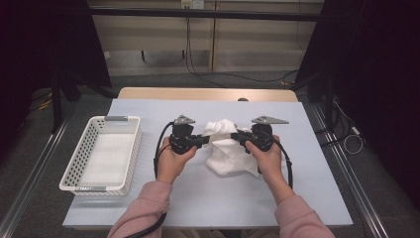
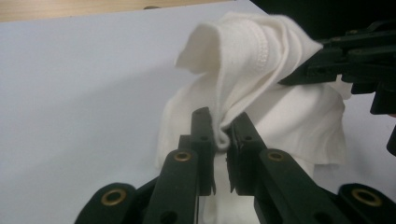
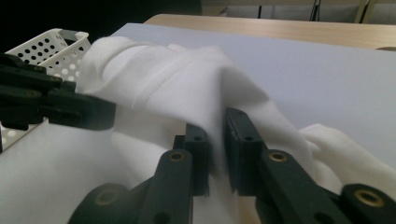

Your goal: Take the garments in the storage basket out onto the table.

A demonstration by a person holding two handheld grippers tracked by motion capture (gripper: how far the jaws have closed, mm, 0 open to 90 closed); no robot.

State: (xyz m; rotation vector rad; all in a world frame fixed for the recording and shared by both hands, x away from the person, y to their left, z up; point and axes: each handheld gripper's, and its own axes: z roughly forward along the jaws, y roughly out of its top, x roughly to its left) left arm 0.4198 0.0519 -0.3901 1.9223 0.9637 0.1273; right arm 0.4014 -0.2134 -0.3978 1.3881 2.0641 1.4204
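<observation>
A crumpled white cloth [image 1: 229, 148] lies on the pale blue table cover [image 1: 317, 163], well to the right of the white perforated basket [image 1: 101, 153] that stands at the cover's left edge. Both forearms, in pink sleeves [image 1: 143, 208], come up from the near edge of the table and angle inward toward the cloth, the hands wrapped around the gripper bodies with knuckles facing up.

The left gripper [image 1: 204, 141] points rightward into the cloth's left side, the left hand [image 1: 173, 161] just behind it. In the left gripper view its jaws stand nearly together, pinching a narrow fold of the cloth [image 2: 261, 84] between them — a stitched hem runs down into the gap. The fabric rises from that pinch in a peaked fold.

The right gripper [image 1: 236, 136] points leftward into the cloth's right side, held by the right hand [image 1: 270, 156], so the two grippers face each other across the bundle. In the right gripper view its jaws are likewise drawn close on a ridge of the cloth [image 3: 177, 84], the fabric draping over them and spilling to the right. The basket [image 3: 51, 46] shows beyond the cloth there, behind the left gripper's dark jaws.

A grey three-cornered plate sits on top of each gripper, and black cables trail back along both forearms.
</observation>
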